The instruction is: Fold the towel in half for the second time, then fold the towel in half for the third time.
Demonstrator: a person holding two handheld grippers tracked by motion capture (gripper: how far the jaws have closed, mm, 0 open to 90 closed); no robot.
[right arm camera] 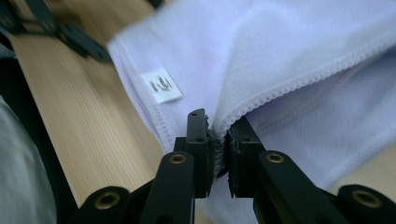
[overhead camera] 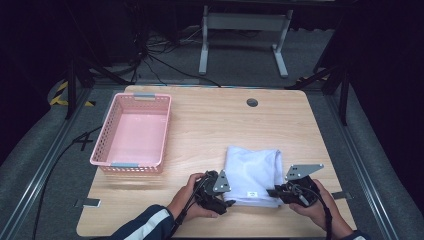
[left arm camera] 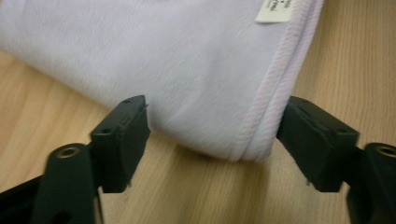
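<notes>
Pale lilac cloth: a folded towel (overhead camera: 252,174) lies on the wooden table (overhead camera: 210,130), at about 5 o'clock of the tabletop, its white label (overhead camera: 252,193) by the near edge.
Pink basket (overhead camera: 134,133): sits well apart at 9 o'clock, nothing in it.
Right gripper (right arm camera: 216,154): jaws pinched narrow on a hemmed edge of the towel, top layer only as far as I can judge.
Left gripper (left arm camera: 212,144): jaws spread wide, straddling the near corner; cloth sits between them, not gripped.
Hands: left hand (overhead camera: 192,197) and right hand (overhead camera: 315,205) flank the near edge at 6 o'clock.
Risk, uneven lift: one side held, the other loose; raising now likely drags the fold open.
Risk, thin bite: the right grip is close to the hem, so a tug may slip it out.
Risk, missed corner: the left jaws may close on the table or on one layer only.
</notes>
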